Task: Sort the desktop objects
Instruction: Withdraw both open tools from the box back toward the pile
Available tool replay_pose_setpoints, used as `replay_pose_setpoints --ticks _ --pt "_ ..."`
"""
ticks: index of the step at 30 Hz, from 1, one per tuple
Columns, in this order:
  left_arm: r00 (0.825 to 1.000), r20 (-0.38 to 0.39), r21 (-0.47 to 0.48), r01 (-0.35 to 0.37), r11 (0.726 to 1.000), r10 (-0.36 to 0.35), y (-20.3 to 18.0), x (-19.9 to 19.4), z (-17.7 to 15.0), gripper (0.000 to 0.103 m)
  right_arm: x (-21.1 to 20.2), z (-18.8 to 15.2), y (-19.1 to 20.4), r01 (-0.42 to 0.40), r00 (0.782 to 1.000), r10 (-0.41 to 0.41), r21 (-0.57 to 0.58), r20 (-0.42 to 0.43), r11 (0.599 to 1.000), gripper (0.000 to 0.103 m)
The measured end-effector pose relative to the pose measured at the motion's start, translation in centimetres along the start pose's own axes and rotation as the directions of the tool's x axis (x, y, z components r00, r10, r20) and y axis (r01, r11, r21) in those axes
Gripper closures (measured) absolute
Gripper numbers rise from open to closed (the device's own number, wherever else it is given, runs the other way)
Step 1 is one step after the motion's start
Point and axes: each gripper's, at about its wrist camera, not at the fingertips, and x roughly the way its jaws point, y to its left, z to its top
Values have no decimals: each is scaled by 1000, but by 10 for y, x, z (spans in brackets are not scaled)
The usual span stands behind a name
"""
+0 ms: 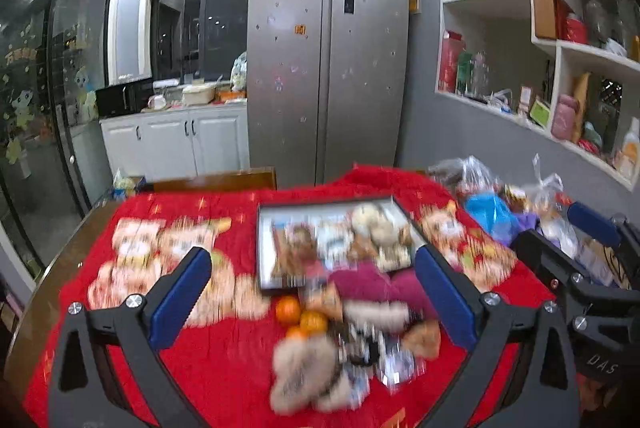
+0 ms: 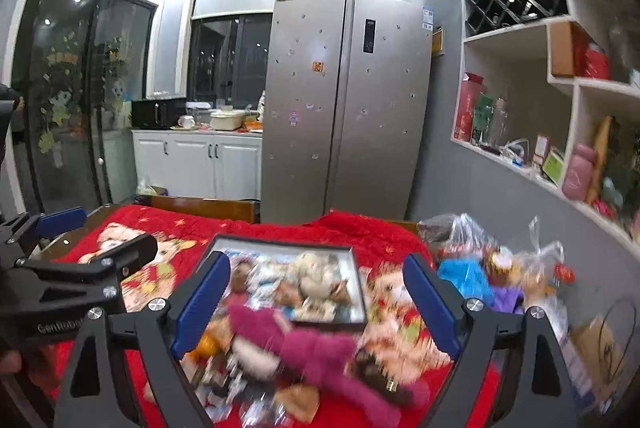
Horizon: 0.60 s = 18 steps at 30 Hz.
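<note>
A loose pile of objects lies on the red printed tablecloth: three oranges, a magenta fuzzy item, a beige fluffy item and small packets. Behind it a dark-rimmed tray holds several snacks and plush items. My left gripper is open and empty above the pile. My right gripper is open and empty above the magenta item, with the tray just beyond. The lower parts of both views are motion-blurred.
Clear plastic bags with blue and purple contents sit at the table's right edge by the grey wall. Wall shelves hang on the right. A wooden chair back stands at the far edge, a steel fridge behind it.
</note>
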Motion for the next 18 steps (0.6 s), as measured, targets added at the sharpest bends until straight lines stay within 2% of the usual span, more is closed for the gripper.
replay_pose_setpoints --ticks 3,6,9,14,18 --pt "999 -37 -31 26 999 -27 -2 -17 -50 0 -26 -39 -3 -34 999 35 72 -13 997 13" --pt "996 -84 -37 10 999 -13 -5 -18 -89 0 -41 -75 -8 -56 998 61 135 -34 989 13" --pt "993 -115 -37 5 999 -9 -8 -17 -112 0 -41 -102 -4 -48 993 61 119 -104 992 13" --pt "992 -118 -59 25 998 -32 -6 -23 -124 0 -54 -120 -2 -51 990 64 101 -128 994 13" --pt "995 -99 -63 15 998 -21 -2 -27 -119 0 -58 -122 0 -42 990 53 85 -131 995 13"
